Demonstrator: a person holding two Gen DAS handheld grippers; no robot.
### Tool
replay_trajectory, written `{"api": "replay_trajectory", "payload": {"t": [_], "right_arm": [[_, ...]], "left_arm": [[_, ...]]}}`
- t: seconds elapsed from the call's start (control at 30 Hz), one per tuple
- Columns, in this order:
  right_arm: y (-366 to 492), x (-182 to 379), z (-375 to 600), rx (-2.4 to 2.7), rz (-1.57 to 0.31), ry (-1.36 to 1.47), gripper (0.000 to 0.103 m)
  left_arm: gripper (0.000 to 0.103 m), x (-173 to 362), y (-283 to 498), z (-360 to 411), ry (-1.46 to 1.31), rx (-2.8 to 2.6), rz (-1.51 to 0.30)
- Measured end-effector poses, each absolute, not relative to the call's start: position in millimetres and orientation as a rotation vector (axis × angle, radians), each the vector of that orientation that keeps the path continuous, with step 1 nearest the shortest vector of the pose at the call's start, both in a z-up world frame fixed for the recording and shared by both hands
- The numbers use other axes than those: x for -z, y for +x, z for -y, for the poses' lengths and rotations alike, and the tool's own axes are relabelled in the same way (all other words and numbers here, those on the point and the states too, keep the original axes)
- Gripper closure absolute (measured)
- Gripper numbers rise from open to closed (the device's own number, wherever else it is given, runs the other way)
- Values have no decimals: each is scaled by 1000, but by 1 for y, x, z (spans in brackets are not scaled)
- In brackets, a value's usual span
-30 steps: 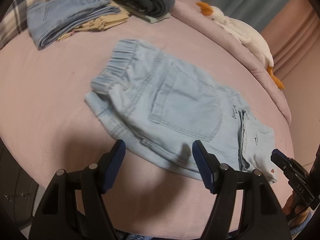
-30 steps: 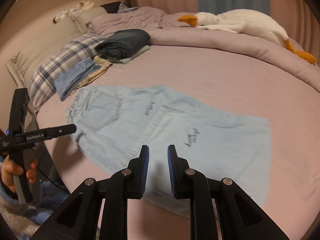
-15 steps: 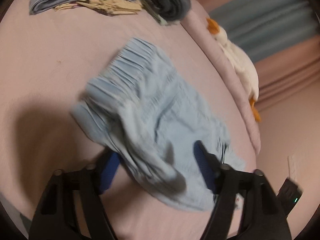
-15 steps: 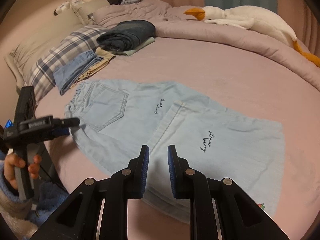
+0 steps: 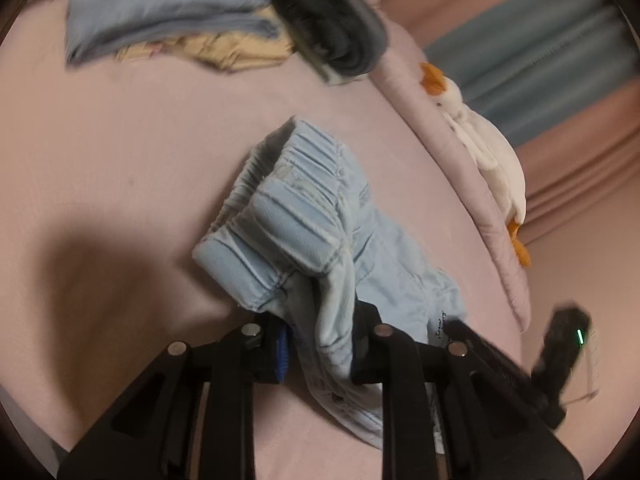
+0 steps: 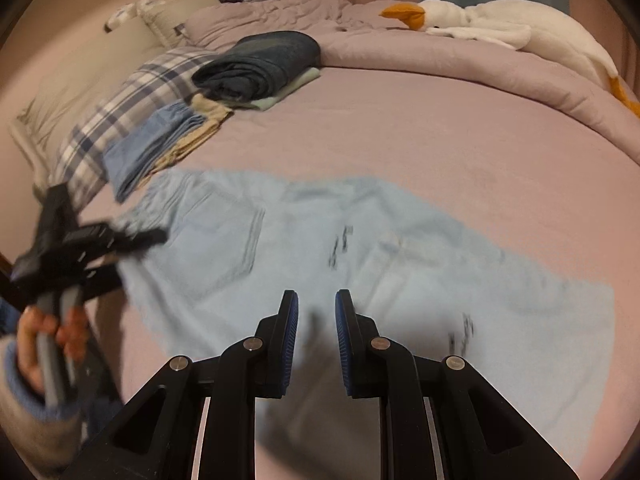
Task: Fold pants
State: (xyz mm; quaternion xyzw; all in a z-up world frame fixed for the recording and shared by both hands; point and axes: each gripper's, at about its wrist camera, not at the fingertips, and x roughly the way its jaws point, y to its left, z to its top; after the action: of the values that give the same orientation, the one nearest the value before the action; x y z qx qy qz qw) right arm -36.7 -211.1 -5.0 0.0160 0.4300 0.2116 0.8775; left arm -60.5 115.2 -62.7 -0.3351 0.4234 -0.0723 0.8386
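Clamping a bunched fold near the gathered elastic waistband, the left hand-held gripper (image 5: 320, 340) grips the pale blue denim pants (image 5: 320, 240) and lifts that end off the pink bedsheet (image 5: 120, 152). Beyond lie a folded mid-blue garment (image 5: 160, 4), a yellow cloth (image 5: 224, 50) under it and a rolled dark denim bundle (image 5: 332, 36); a white plush goose with an orange beak (image 5: 480, 144) rests along the lilac quilt (image 5: 404, 76).

From the right wrist, the right hand-held gripper (image 6: 316, 344) hovers just above the pants (image 6: 400, 264), its blue-padded fingers (image 6: 290, 340) a narrow gap apart with nothing between them. The pants lie spread across the sheet, back pocket up. A plaid pillow (image 6: 132, 96) sits at far left.
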Motion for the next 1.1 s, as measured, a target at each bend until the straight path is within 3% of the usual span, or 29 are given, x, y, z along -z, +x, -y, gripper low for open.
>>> {"api": "replay_trajectory", "payload": {"t": [0.37, 0.8, 1.1], "right_arm": [[20, 35, 180, -372, -1050, 18, 85], [-125, 26, 153, -593, -1122, -150, 85], [-131, 2, 243, -563, -1032, 270, 85]], "left_arm": [[83, 52, -55, -101, -565, 166, -876], [83, 18, -53, -67, -409, 210, -830], [83, -16, -51, -5, -283, 366, -775]]}}
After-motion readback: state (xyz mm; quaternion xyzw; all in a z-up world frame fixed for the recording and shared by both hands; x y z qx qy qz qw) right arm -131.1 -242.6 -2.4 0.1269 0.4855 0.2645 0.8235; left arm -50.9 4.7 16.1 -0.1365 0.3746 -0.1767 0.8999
